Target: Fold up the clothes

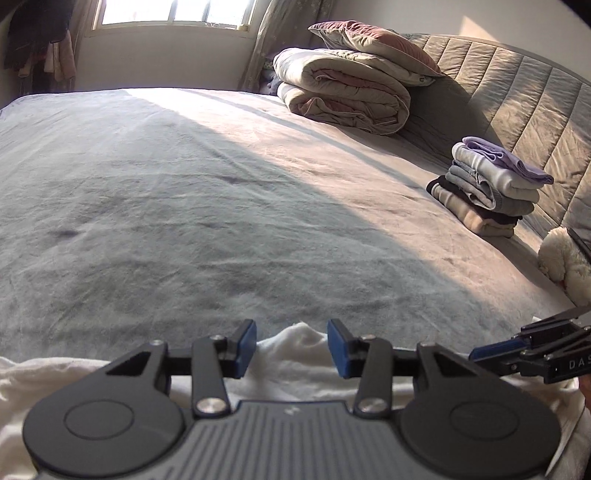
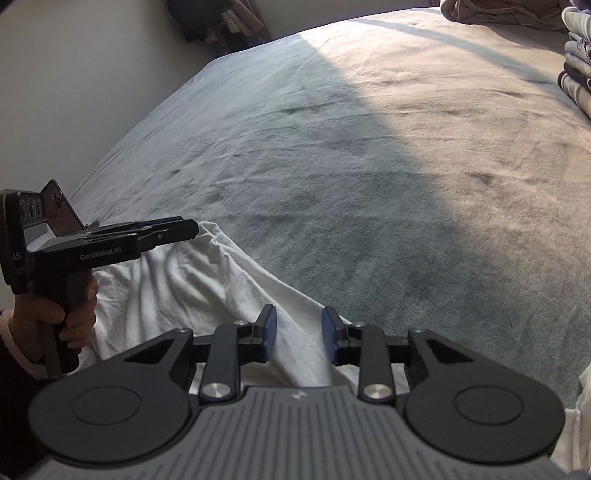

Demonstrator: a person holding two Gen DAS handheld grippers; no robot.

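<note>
A white garment (image 1: pixel 295 347) lies rumpled along the near edge of a grey bed cover (image 1: pixel 184 184). My left gripper (image 1: pixel 291 343) hovers over it, open, and a raised fold of the cloth shows between the blue pads without being pinched. In the right wrist view the same white garment (image 2: pixel 184 288) spreads to the left. My right gripper (image 2: pixel 298 332) is open above its edge, nothing clamped. The right gripper (image 1: pixel 484 353) also enters the left wrist view from the right. The left gripper (image 2: pixel 192 226) appears side-on in the right wrist view, held by a hand (image 2: pixel 74 317).
A stack of folded clothes (image 1: pixel 491 184) stands by the padded headboard (image 1: pixel 517 99), also seen as stack (image 2: pixel 576 55). Folded duvets with a pillow (image 1: pixel 347 96) sit at the far corner. A white plush toy (image 1: pixel 565 258) lies at the right. Window (image 1: pixel 173 11) and hanging clothes (image 1: pixel 37 37) behind.
</note>
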